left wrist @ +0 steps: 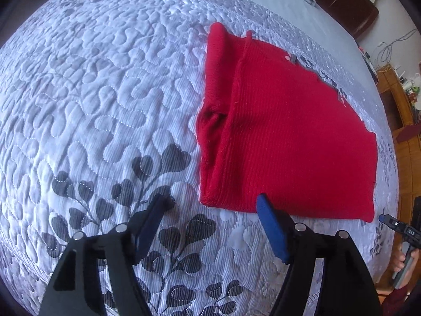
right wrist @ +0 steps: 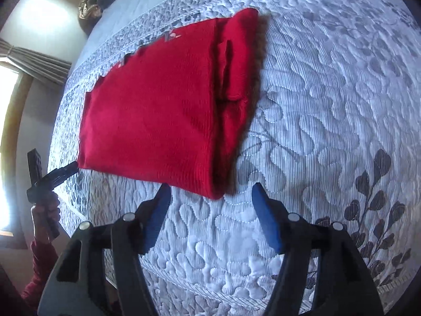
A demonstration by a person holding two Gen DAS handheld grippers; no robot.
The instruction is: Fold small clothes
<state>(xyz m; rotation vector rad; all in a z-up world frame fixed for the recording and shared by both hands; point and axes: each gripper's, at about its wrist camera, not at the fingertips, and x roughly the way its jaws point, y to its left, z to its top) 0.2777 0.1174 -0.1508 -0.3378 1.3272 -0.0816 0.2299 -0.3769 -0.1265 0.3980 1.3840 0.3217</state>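
Garment: one red knitted garment (left wrist: 289,137) is lying folded on the bed, its ribbed side panel doubled over along one long edge.
Bedspread: one white quilted bedspread (left wrist: 100,84) with grey leaf prints is covering the bed and carrying the garment.
Left gripper: the left gripper (left wrist: 213,202) is hovering just over the near edge of the red piece – its two blue fingers (left wrist: 271,226) are standing spread apart, with only the near left corner of the fold lying between the tips and nothing pinched.
Right gripper: the right gripper (right wrist: 209,192) is hanging at the other near corner, its two blue pads (right wrist: 263,216) also standing wide and pressing on nothing; the corner of the fold is sitting just ahead of the gap.
Cross views: each camera is catching the other tool at its frame edge, at the garment's far near-side corner, held in a hand.
Sleeve: one dark red sleeve (right wrist: 39,271) is showing at the lower left of the right wrist view.
Count: two grippers, four fingers, one garment – no second piece of clothing is lying on the quilt.
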